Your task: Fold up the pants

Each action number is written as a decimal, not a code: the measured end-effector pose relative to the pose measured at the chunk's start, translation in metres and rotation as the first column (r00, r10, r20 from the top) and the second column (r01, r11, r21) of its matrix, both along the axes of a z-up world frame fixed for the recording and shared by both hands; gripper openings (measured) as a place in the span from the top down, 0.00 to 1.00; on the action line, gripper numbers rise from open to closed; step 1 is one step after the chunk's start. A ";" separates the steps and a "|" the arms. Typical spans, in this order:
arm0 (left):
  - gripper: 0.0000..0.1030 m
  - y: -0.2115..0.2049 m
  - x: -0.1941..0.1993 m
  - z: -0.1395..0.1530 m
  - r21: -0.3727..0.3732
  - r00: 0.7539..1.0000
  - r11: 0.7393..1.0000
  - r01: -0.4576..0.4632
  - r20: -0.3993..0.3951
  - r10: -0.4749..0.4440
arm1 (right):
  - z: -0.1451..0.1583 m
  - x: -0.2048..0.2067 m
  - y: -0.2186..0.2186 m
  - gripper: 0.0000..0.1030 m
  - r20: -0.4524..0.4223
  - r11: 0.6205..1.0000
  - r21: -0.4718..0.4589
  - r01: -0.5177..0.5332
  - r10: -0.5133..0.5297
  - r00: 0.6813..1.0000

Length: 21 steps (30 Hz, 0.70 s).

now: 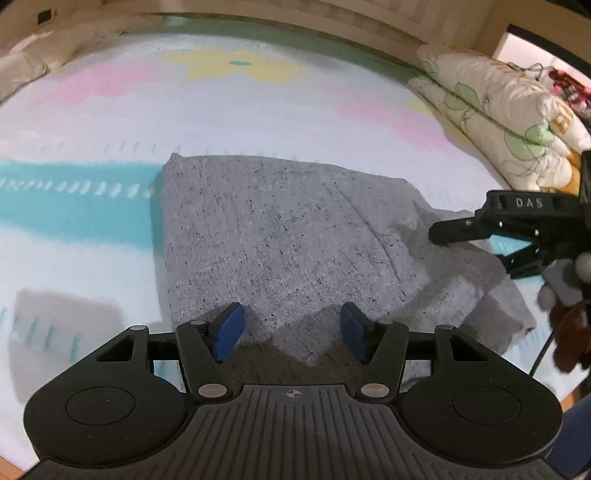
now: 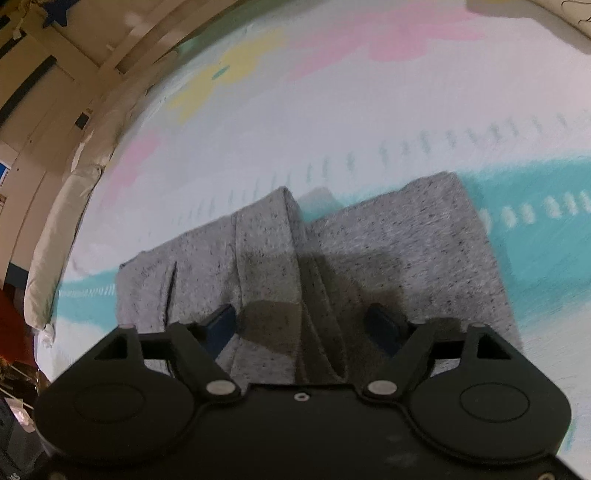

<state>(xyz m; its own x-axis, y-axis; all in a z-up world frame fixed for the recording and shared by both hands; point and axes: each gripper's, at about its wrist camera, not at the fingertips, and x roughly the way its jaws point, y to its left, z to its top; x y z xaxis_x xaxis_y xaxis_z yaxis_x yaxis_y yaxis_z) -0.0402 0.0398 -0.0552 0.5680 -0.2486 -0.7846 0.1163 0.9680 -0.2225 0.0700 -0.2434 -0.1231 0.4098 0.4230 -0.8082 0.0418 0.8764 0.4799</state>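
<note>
The grey speckled pants (image 1: 280, 236) lie folded into a thick bundle on the bed sheet (image 1: 110, 122). My left gripper (image 1: 291, 330) is open, its blue pads (image 1: 229, 330) wide apart just above the bundle's near edge, holding nothing. My right gripper shows in the left wrist view (image 1: 476, 245) at the bundle's right side, jaws apart over the loose layered end. In the right wrist view the right gripper (image 2: 304, 326) is open above the pants (image 2: 399, 251), over a fold seam between two layered parts.
The bed sheet (image 2: 332, 110) is white with pink, yellow and teal patches. A folded floral quilt (image 1: 498, 110) lies at the far right of the bed. A wooden bed frame (image 1: 295, 14) runs along the far edge. A pillow (image 2: 55, 229) lies at the left.
</note>
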 end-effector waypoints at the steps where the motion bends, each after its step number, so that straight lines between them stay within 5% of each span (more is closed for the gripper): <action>1: 0.44 0.002 0.003 -0.001 -0.018 1.000 1.000 -0.009 -0.011 0.008 | 0.000 0.000 0.003 0.09 0.005 1.000 0.000 -0.010 0.010 1.000; 9: 0.43 0.002 -0.002 -0.001 -0.018 0.999 0.999 -0.036 -0.029 0.036 | 0.001 -0.012 0.038 0.00 0.061 0.981 -0.132 -0.139 0.148 0.987; 19: 0.43 0.004 0.001 -0.002 -0.037 0.997 0.997 -0.066 -0.043 0.065 | 0.001 -0.016 0.046 0.01 0.080 0.985 -0.115 -0.127 0.137 0.987; 21: 0.43 0.004 0.000 -0.002 -0.039 0.997 0.997 -0.069 -0.041 0.067 | 0.002 -0.017 0.045 0.10 0.080 0.988 -0.092 -0.121 0.128 0.989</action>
<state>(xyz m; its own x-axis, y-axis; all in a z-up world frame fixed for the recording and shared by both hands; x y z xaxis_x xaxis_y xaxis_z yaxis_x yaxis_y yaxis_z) -0.0397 0.0440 -0.0572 0.5530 -0.2424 -0.7972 0.0408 0.9635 -0.2647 0.0533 -0.1983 -0.1211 0.4272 0.4052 -0.8083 -0.1082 0.9105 0.3992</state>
